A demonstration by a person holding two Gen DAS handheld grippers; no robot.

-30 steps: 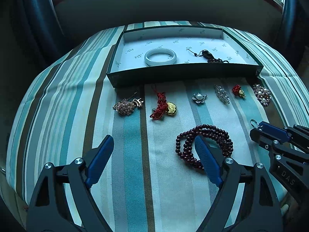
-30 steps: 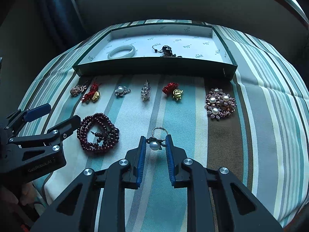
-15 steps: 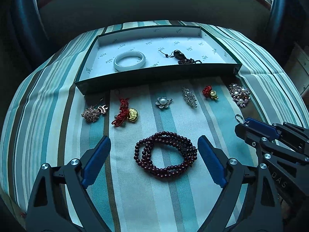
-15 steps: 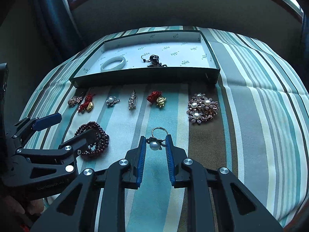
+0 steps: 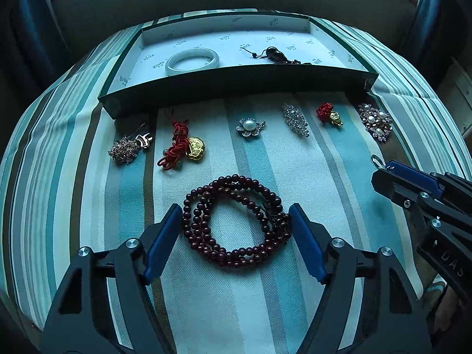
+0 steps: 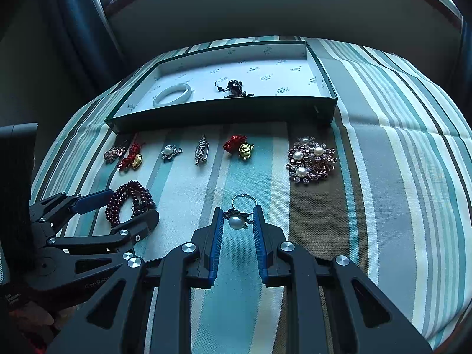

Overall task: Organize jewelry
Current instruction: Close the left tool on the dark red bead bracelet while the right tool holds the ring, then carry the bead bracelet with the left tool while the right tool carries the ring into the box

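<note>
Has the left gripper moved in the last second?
Yes. The left gripper has shifted right and forward: against the still bead bracelet, which earlier lay by its right finger, the open jaws now straddle the beads.

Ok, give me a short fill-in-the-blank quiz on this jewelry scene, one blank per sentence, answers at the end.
1. The right claw is shut on a ring set with a ____.
2. The open left claw straddles the dark red ____ bracelet.
3. Inside the box, a dark pendant lies beside a ____ bangle.
4. The bead bracelet lies on the ____ tablecloth.

Answers: pearl; bead; white; striped
</note>
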